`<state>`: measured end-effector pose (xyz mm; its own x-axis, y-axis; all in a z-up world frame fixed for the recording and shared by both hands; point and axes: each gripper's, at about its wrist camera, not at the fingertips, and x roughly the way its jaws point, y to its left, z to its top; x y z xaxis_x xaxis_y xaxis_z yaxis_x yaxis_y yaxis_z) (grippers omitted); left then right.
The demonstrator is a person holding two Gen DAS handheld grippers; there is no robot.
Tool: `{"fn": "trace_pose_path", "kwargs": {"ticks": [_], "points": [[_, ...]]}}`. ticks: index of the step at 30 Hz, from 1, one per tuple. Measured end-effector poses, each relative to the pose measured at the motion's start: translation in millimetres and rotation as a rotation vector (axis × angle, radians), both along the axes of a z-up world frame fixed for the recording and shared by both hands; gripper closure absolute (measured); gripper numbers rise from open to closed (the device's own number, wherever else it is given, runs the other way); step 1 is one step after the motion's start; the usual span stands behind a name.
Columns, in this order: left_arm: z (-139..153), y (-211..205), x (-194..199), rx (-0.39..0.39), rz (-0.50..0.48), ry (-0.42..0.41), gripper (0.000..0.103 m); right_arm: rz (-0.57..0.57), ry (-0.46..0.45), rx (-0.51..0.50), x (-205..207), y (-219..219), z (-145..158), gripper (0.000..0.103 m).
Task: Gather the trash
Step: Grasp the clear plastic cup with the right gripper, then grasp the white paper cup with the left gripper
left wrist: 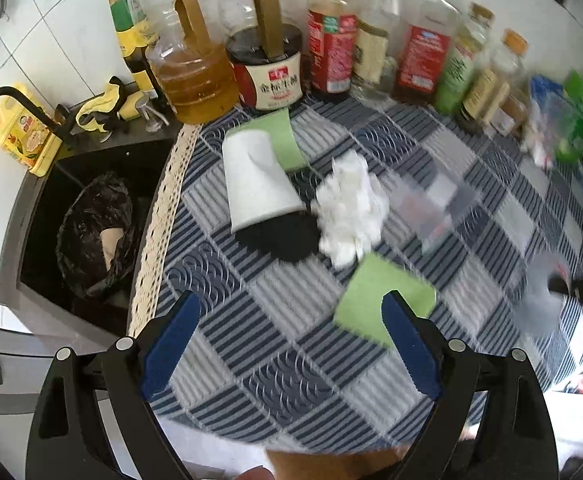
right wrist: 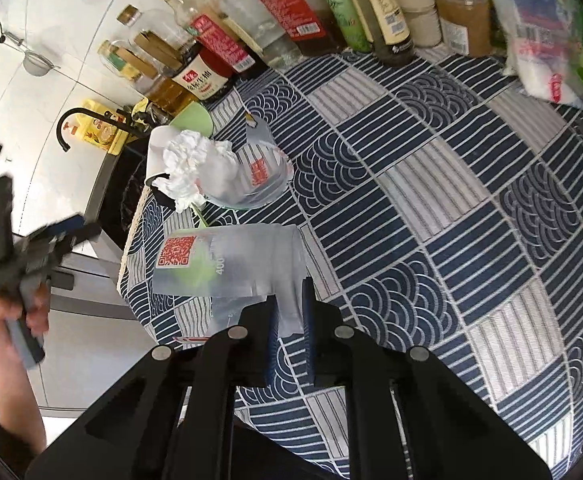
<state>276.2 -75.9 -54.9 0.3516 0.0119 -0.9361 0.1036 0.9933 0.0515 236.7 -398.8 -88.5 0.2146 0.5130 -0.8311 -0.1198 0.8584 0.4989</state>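
Observation:
On the checked blue tablecloth (left wrist: 291,320) lie a tipped white paper cup (left wrist: 255,184), a crumpled white tissue (left wrist: 349,208), two green paper pieces (left wrist: 375,296) (left wrist: 283,136) and a clear plastic wrapper (left wrist: 431,204). My left gripper (left wrist: 291,320) is open and empty, above the cloth just short of the near green piece. My right gripper (right wrist: 289,296) is shut on a clear plastic bag with a red QR code (right wrist: 227,264), held above the table's left edge. The tissue (right wrist: 191,168), the cup (right wrist: 157,152) and a second clear wrapper (right wrist: 255,180) show beyond it.
A black trash bag (left wrist: 91,236) sits in the dark sink (left wrist: 31,240) left of the table, below a black tap (left wrist: 7,108). Oil and sauce bottles (left wrist: 331,40) line the back edge. Plastic packets (right wrist: 539,48) lie at the back right.

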Motion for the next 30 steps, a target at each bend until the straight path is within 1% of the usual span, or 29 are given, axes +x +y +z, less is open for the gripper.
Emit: {"fn": "trace_pose_path", "kwargs": {"ticks": [2, 4, 5, 8, 9, 11, 14, 16, 18, 19, 20, 26, 30], "points": [[-3, 4, 17, -0.004, 0.023, -0.013, 0.013, -0.004, -0.007, 0.008, -2, -3, 1, 0.091], [-12, 12, 38, -0.017, 0.061, -0.002, 0.013, -0.010, -0.022, 0.010, -4, -3, -1, 0.091], [-21, 17, 51, -0.033, 0.074, 0.011, 0.013, -0.012, -0.030, 0.014, -5, -3, -3, 0.091], [-46, 25, 82, -0.011, 0.091, 0.057, 0.013, -0.023, -0.054, 0.014, -9, -3, -13, 0.091], [-55, 31, 94, -0.006, 0.117, 0.077, 0.013, -0.038, -0.052, 0.020, -10, -3, -19, 0.091], [-61, 38, 104, -0.045, 0.126, 0.091, 0.013, -0.063, -0.041, 0.034, -14, -3, -27, 0.091], [-67, 41, 117, -0.042, 0.112, 0.083, 0.013, -0.085, -0.030, 0.046, -20, 0, -33, 0.091], [-71, 43, 122, -0.036, 0.108, 0.081, 0.016, -0.091, -0.032, 0.041, -24, 4, -34, 0.091], [-78, 44, 126, -0.048, 0.107, 0.096, 0.031, -0.093, -0.038, 0.040, -28, 6, -33, 0.091], [-82, 45, 127, -0.072, 0.101, 0.103, 0.045, -0.094, -0.043, 0.038, -30, 8, -32, 0.091], [-83, 47, 128, -0.095, 0.098, 0.101, 0.048, -0.095, -0.047, 0.036, -32, 8, -31, 0.091], [-70, 51, 121, -0.132, 0.085, 0.061, 0.055, -0.107, -0.080, 0.030, -36, 17, -23, 0.091], [-56, 54, 119, -0.179, 0.072, 0.033, 0.057, -0.116, -0.100, 0.029, -34, 26, -18, 0.091]]}}
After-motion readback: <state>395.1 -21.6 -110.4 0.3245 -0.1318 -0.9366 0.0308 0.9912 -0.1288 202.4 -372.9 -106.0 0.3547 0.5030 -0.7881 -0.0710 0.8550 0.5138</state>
